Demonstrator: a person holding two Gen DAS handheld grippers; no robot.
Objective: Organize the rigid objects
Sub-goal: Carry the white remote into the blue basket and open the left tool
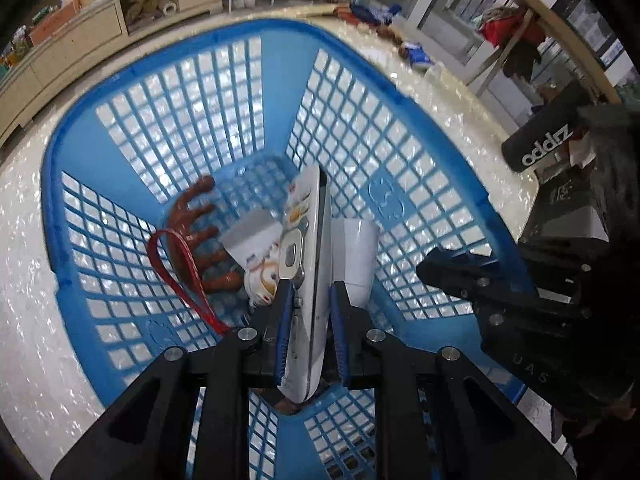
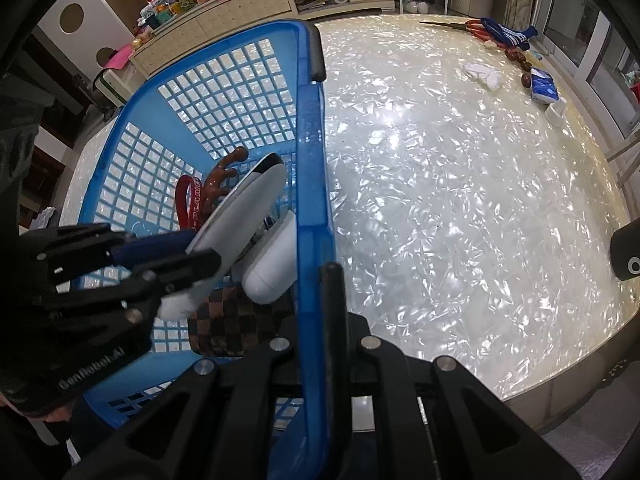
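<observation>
Left wrist view: my left gripper [image 1: 310, 300] points steeply down into the blue basket [image 1: 280, 36], its blue-padded jaws closed on the narrow sides of a white remote control [image 1: 310, 240], which I hold on edge with its far end low inside the basket. Beneath and beside the remote lie a brown hand-shaped massager [image 1: 200, 216], a red strap [image 1: 176, 268], a small white box [image 1: 252, 240], a white-and-orange ball toy [image 1: 262, 278] and a white rounded case [image 1: 356, 256]. Right wrist view: my right gripper [image 2: 320, 280] is closed almost fully on the basket's near rim [image 2: 312, 200], one dark finger [image 2: 334, 320] lying on the outer side of the blue wall. From here the left gripper [image 2: 196, 256] shows at left with the remote [image 2: 244, 208] slanting down above a brown checkered pouch [image 2: 236, 328] and the white case [image 2: 272, 272]. The basket stands on a pearly tabletop [image 2: 460, 200]; at its far edge, well apart, lie scissors [image 2: 456, 25], a blue glove [image 2: 508, 34] and a tissue pack [image 2: 544, 87].
</observation>
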